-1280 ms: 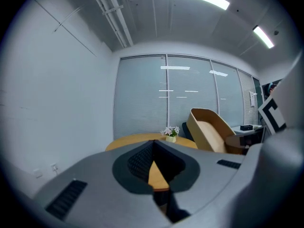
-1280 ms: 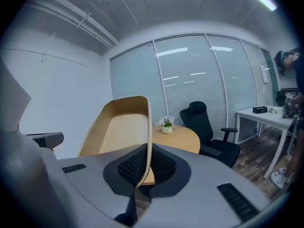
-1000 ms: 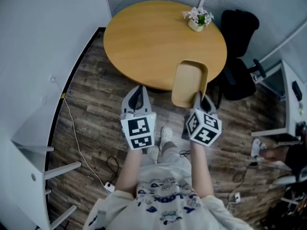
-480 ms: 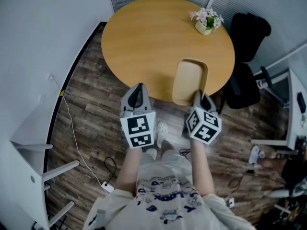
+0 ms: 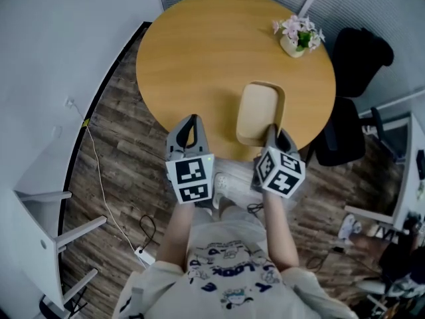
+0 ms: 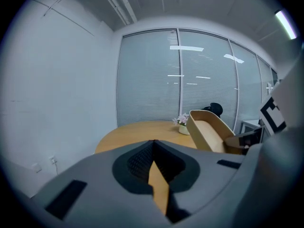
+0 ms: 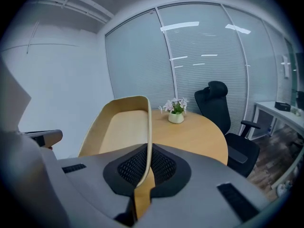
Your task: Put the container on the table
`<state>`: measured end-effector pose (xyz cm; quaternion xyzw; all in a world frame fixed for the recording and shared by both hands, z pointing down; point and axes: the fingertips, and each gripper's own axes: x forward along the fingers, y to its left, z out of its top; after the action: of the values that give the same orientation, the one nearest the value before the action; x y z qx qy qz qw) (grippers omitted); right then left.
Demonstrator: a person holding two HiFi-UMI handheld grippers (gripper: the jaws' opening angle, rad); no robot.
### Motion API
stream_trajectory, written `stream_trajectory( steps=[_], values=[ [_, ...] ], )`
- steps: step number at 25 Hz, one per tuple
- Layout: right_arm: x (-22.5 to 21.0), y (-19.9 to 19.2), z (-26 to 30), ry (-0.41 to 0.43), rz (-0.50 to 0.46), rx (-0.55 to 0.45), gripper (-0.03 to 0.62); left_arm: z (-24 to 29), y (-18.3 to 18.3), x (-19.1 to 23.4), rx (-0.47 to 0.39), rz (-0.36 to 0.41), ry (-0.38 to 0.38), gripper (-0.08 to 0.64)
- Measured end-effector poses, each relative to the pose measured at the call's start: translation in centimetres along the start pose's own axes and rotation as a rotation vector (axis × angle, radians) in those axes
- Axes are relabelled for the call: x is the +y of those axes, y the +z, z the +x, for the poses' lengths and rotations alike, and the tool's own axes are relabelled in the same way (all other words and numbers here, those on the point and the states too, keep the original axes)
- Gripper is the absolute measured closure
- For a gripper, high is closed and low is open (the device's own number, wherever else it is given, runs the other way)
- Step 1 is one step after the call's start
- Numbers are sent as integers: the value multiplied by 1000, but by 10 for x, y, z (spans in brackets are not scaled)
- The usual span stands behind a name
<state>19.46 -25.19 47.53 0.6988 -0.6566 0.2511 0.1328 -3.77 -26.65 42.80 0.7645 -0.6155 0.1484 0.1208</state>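
Note:
The container is a shallow tan wooden tray with rounded corners. It lies lengthwise over the near right part of the round wooden table, and I cannot tell whether it touches the top. My right gripper is shut on its near right rim; in the right gripper view the thin rim runs down between the jaws of the right gripper. My left gripper is shut and empty at the table's near edge, left of the container.
A small white pot of pink flowers stands at the table's far right. A black office chair sits close to the table's right side. A white wall and a cable run along the left, and a white desk stands at the right.
Both grippers have moved forward toward the table. The container, whose near end hung past the edge, now lies almost wholly over the tabletop.

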Motion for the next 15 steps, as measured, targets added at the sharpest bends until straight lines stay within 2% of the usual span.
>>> stream_trajectory(
  steps=[8, 15],
  values=[
    [-3, -7, 49, 37, -10, 81, 586, 42, -19, -3, 79, -28, 22, 557],
    [-4, -32, 73, 43, -8, 165, 586, 61, -43, -4, 147, -35, 24, 557]
  ],
)
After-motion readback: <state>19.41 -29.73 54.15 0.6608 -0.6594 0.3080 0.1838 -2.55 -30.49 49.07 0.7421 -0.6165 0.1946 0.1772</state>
